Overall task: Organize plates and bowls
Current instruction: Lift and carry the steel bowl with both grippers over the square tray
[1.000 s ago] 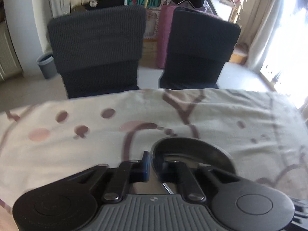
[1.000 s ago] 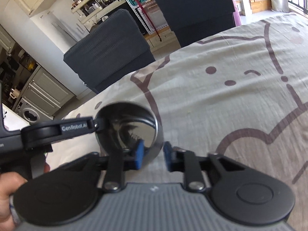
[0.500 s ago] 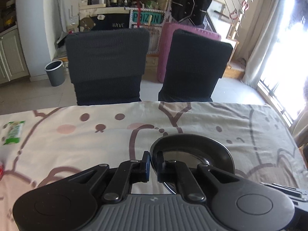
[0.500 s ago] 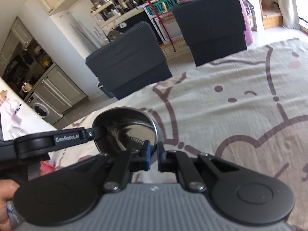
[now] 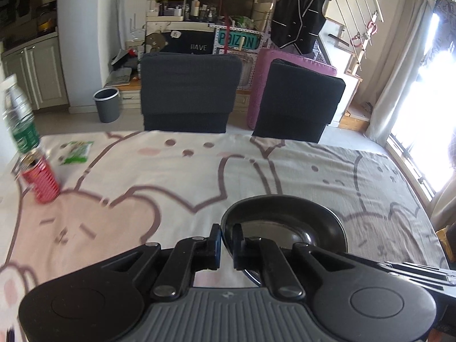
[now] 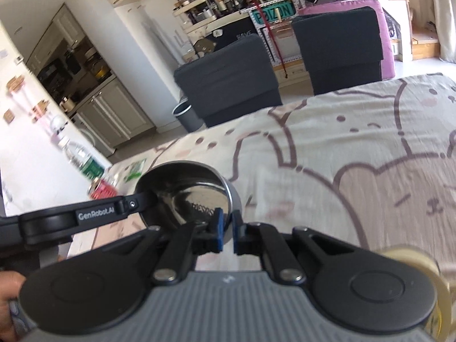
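Note:
A shiny steel bowl [image 5: 285, 222] hangs above the cartoon-print tablecloth [image 5: 171, 176], held from two sides. My left gripper [image 5: 225, 242] is shut on the bowl's left rim, one pad inside and one outside. In the right wrist view the same bowl [image 6: 185, 191] shows its mirrored inside, and my right gripper [image 6: 227, 233] is shut on its right rim with blue pads pressing the wall. The left gripper's black arm [image 6: 85, 216] reaches the bowl's far side there. A hand [image 6: 8, 290] shows at the lower left edge.
A red can [image 5: 40, 179], a water bottle [image 5: 20, 119] and a green packet [image 5: 75, 152] stand at the table's left end. Two dark chairs [image 5: 188, 91] sit behind the far edge, with a grey bin [image 5: 107, 104] on the floor. A blurred yellowish object [image 6: 413, 273] lies at lower right.
The right gripper's jaws closed onto the bowl's rim. Both grippers rose and pulled back with the bowl, so the can, bottle and packet came into view on the left.

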`<state>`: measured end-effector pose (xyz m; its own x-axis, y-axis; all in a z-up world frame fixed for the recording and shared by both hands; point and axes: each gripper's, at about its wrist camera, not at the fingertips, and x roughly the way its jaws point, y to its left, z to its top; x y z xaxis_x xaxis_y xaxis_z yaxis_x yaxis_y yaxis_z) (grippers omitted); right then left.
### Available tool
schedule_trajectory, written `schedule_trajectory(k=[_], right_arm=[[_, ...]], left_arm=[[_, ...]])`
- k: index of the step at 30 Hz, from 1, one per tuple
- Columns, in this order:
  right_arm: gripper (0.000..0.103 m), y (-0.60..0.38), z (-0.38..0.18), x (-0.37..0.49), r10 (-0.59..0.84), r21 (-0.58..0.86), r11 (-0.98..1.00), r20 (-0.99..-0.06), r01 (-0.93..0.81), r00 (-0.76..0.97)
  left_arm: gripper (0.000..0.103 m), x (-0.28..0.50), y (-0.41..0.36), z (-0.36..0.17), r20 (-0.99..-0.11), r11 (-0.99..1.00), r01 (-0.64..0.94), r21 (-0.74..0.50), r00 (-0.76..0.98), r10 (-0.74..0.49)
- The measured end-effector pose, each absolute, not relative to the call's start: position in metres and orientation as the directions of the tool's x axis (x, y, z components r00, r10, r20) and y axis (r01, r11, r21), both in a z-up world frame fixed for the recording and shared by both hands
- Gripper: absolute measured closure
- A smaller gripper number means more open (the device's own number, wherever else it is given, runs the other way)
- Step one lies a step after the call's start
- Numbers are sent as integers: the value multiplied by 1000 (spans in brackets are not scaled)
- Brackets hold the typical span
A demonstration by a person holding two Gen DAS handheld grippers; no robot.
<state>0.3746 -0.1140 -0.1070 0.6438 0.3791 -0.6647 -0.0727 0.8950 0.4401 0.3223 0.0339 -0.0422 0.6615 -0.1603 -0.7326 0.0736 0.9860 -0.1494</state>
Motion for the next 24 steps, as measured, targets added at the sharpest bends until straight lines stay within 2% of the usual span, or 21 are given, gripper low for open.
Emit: schedule_trajectory(k=[11, 24], right_arm=[[96, -81, -122, 317, 404, 418, 902, -721, -112, 563], [95, -52, -161, 289, 393, 378, 917, -804, -126, 446]], left_arm=[[95, 246, 64, -62, -752, 986, 10, -169, 645, -135], [95, 226, 76, -98, -833, 989, -3, -147, 540, -122]])
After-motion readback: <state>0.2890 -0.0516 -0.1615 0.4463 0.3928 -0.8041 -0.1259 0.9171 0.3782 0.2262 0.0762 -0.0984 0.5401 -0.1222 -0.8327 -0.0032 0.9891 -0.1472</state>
